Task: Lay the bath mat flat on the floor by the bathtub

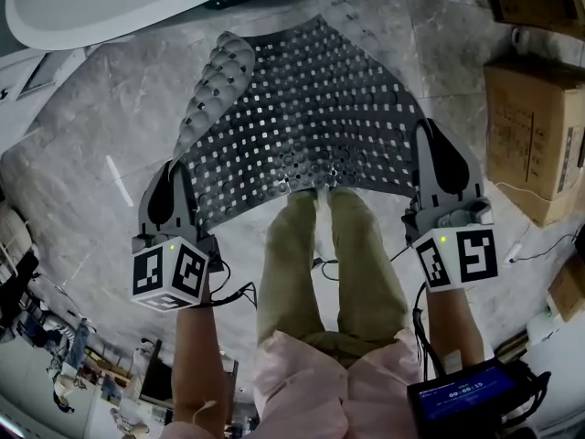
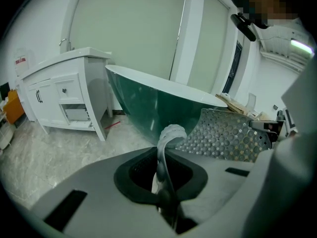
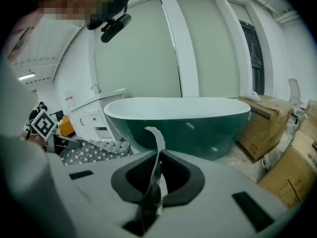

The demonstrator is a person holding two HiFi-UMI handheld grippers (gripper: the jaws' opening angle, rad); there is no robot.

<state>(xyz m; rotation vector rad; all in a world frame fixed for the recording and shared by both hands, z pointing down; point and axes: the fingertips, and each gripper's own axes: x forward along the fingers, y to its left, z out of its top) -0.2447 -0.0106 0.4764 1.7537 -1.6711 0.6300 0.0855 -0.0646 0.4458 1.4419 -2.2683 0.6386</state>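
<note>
A grey perforated bath mat (image 1: 302, 122) hangs stretched between my two grippers above the marble floor (image 1: 101, 154), its far end sagging toward the bathtub (image 1: 110, 3). My left gripper (image 1: 178, 186) is shut on the mat's near left corner, whose edge curls out between the jaws (image 2: 166, 148). My right gripper (image 1: 437, 167) is shut on the near right corner; a thin strip of mat (image 3: 156, 152) stands pinched between its jaws. The dark green tub with a white rim (image 3: 183, 123) stands just ahead. The mat's far left edge (image 1: 215, 85) is folded over.
Cardboard boxes (image 1: 535, 140) stand at the right, with a cable (image 1: 539, 245) on the floor near them. A white vanity cabinet (image 2: 64, 95) stands left of the tub. The person's legs (image 1: 329, 263) are directly under the mat's near edge.
</note>
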